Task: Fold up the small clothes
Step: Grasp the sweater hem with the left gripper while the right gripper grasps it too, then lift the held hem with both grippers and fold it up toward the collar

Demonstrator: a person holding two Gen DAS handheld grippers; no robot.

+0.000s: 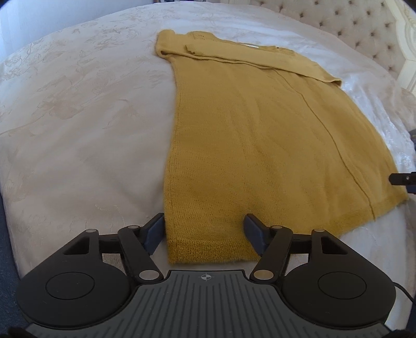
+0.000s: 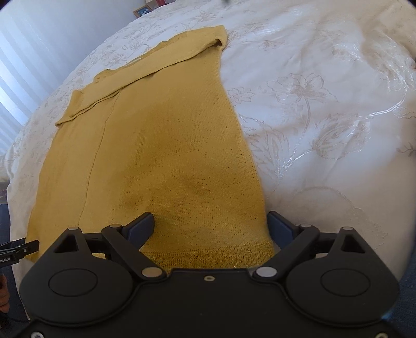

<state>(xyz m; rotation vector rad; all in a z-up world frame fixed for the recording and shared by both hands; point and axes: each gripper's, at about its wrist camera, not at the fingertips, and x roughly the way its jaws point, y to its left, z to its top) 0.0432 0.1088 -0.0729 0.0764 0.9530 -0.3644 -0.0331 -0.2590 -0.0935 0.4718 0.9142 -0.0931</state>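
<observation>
A mustard-yellow knit sweater (image 1: 260,124) lies flat on the white bed, sleeves folded across its far end. My left gripper (image 1: 205,228) is open, its fingers spread on either side of the hem's left corner. In the right wrist view the sweater (image 2: 161,145) stretches away from me. My right gripper (image 2: 210,226) is open, its fingers straddling the hem's right corner. Neither holds the cloth. The tip of the right gripper (image 1: 401,179) shows at the right edge of the left wrist view, and the left gripper (image 2: 18,251) shows at the left edge of the right wrist view.
The floral white bedspread (image 1: 78,117) covers the bed on all sides of the sweater. A tufted headboard (image 1: 351,23) stands at the far right in the left wrist view. A curtain (image 2: 23,52) and a small frame (image 2: 141,11) lie beyond the bed.
</observation>
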